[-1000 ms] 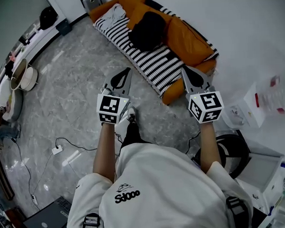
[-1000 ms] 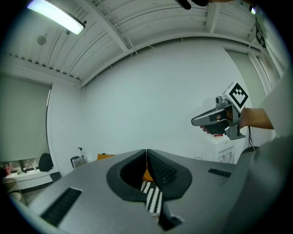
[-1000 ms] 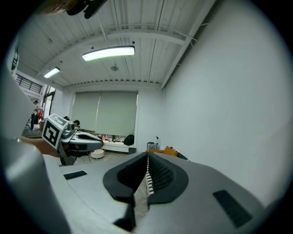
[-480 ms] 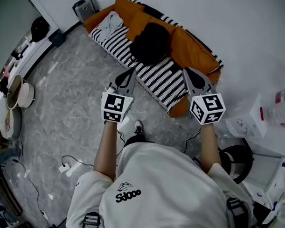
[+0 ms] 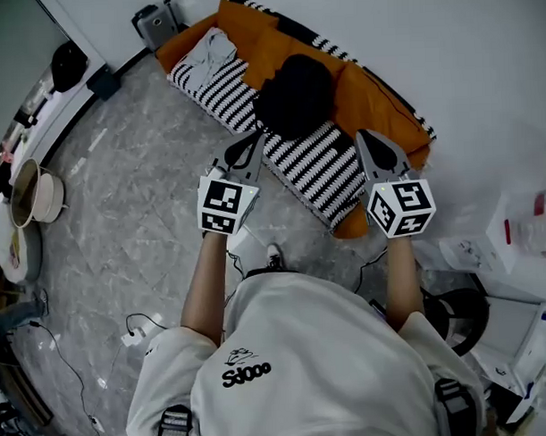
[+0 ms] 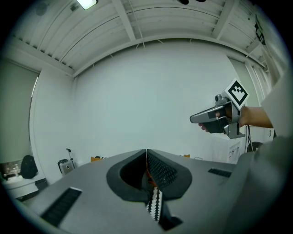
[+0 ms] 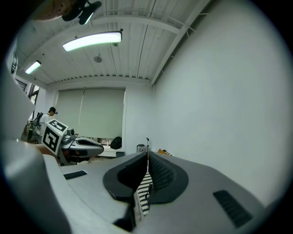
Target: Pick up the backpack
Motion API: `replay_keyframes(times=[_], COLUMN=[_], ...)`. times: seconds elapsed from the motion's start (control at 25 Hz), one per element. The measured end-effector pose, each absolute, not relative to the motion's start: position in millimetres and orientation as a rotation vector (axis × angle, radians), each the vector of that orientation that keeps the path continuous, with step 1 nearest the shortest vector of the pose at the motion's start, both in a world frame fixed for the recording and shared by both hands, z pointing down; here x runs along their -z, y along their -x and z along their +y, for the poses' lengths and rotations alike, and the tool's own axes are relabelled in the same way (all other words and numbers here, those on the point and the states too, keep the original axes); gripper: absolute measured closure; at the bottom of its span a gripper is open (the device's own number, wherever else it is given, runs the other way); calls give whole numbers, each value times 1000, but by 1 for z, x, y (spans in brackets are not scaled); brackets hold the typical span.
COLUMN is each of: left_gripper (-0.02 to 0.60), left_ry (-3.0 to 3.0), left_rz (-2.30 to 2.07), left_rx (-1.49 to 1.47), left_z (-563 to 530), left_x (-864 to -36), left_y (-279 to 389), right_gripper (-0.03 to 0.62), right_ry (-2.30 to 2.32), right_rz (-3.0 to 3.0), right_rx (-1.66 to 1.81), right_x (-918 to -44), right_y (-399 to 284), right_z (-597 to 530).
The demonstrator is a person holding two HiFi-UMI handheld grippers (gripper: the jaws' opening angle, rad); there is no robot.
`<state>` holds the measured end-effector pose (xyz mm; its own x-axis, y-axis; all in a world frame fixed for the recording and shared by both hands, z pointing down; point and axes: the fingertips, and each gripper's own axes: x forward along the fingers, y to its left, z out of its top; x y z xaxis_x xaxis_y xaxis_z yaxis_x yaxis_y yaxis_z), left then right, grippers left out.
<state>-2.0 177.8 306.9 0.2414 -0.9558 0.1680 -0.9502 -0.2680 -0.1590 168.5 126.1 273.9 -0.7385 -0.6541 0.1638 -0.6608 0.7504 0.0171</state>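
A black backpack (image 5: 294, 96) lies on a striped blanket (image 5: 311, 162) over an orange sofa (image 5: 376, 102) against the white wall. My left gripper (image 5: 249, 136) is held level in front of me, shut and empty, its tip over the blanket's near edge, short of the backpack. My right gripper (image 5: 369, 136) is shut and empty too, over the sofa's right end beside the backpack. In the left gripper view the jaws (image 6: 146, 151) meet, with only the blanket (image 6: 154, 205) showing below. The right gripper view shows the same closed jaws (image 7: 147, 154).
A small suitcase (image 5: 154, 24) stands at the sofa's far left end. Bowls (image 5: 35, 190) sit along the left wall, and a cable with a power strip (image 5: 134, 335) lies on the marble floor. White boxes (image 5: 488, 241) and a black round object (image 5: 451, 318) crowd the right.
I have walked toward the sofa: it and the backpack have slid down the head view, closer to the gripper tips. Both grippers stayed shut and side by side.
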Motion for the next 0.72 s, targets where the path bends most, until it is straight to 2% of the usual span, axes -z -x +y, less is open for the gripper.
replay_keyframes(times=[0.72], left_gripper=[558], left_ry=[2555], left_rz=[1839], left_rx=[383], left_z=[87], left_x=[-340], left_y=[80], right_gripper=[559], right_ry=[-1060], right_rz=[-2743], right_rx=[-122], right_x=[-299], right_y=[-84], right_z=[40])
